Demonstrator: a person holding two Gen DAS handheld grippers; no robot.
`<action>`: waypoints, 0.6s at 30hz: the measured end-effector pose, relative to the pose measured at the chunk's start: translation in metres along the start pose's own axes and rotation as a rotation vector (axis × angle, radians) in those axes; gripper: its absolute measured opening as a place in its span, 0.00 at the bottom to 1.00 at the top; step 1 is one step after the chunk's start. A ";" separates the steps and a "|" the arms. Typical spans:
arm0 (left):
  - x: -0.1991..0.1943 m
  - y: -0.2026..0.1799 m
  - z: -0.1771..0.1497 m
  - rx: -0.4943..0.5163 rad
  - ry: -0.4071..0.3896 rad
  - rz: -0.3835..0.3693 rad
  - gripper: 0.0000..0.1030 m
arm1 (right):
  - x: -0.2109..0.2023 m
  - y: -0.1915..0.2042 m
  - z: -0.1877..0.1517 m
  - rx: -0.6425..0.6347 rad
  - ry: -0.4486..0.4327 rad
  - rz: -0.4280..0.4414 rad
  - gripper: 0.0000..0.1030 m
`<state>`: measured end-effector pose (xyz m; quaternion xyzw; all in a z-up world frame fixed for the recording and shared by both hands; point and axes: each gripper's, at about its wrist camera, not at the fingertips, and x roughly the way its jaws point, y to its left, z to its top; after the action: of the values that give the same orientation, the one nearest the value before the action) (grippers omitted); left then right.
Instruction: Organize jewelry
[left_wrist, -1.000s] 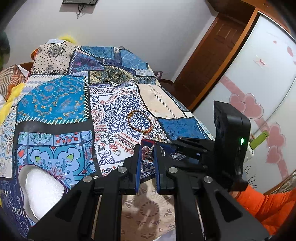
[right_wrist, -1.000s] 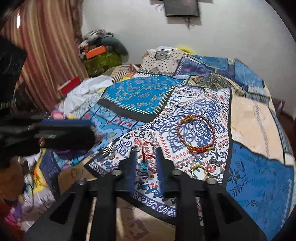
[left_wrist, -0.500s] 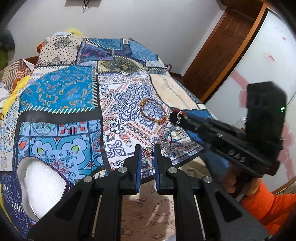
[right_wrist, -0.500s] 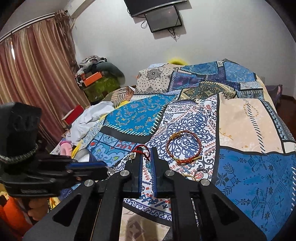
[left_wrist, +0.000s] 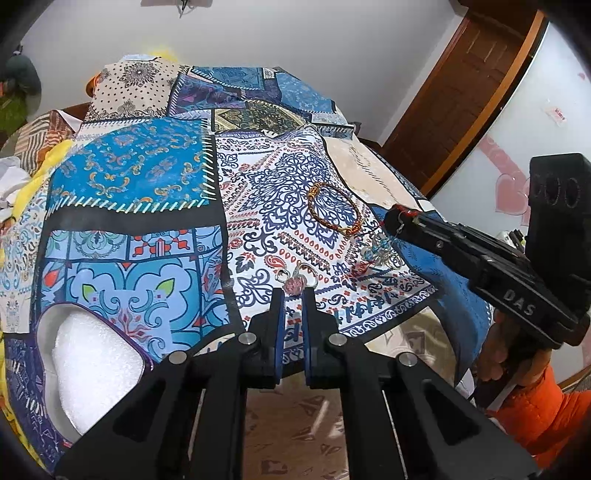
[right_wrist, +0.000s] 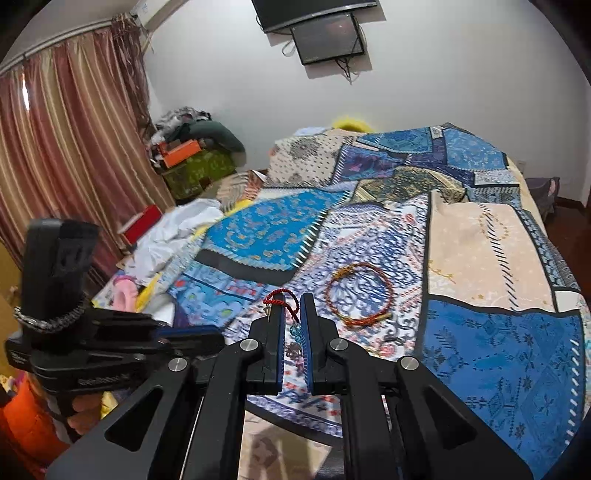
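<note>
My right gripper (right_wrist: 291, 308) is shut on a red cord charm (right_wrist: 282, 297) with a blue bead pendant and holds it above the patchwork bedspread; it also shows in the left wrist view (left_wrist: 391, 221), where the pendant (left_wrist: 376, 253) dangles. My left gripper (left_wrist: 293, 295) is nearly shut, with nothing seen between its fingers, just short of a pink charm with silver rings (left_wrist: 295, 282) lying on the spread. An orange-gold cord bracelet (left_wrist: 334, 208) lies beyond, also in the right wrist view (right_wrist: 360, 299). A box with white foam lining (left_wrist: 92, 365) sits at lower left.
The bedspread (right_wrist: 480, 251) covers the bed. Its front edge drops to a patterned floor (left_wrist: 295, 435). Clothes and boxes (right_wrist: 184, 162) are piled by the curtain. A wooden door (left_wrist: 461, 92) and a white wardrobe stand on the right.
My right gripper has risen with the red cord charm, lifting it off the spread. My left gripper has pulled back a little from the pink charm.
</note>
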<state>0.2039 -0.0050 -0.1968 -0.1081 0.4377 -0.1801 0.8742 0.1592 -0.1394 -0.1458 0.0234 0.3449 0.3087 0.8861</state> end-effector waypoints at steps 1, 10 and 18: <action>0.000 0.000 0.000 0.001 0.002 0.004 0.07 | 0.002 -0.002 -0.001 -0.003 0.014 -0.022 0.07; 0.015 -0.003 0.002 -0.010 0.030 0.000 0.25 | 0.008 -0.022 -0.021 -0.029 0.175 -0.142 0.07; 0.030 -0.004 0.011 -0.020 0.033 0.006 0.26 | -0.006 -0.034 -0.028 -0.043 0.206 -0.189 0.07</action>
<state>0.2284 -0.0205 -0.2112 -0.1127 0.4542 -0.1750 0.8663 0.1564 -0.1757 -0.1719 -0.0601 0.4280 0.2318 0.8715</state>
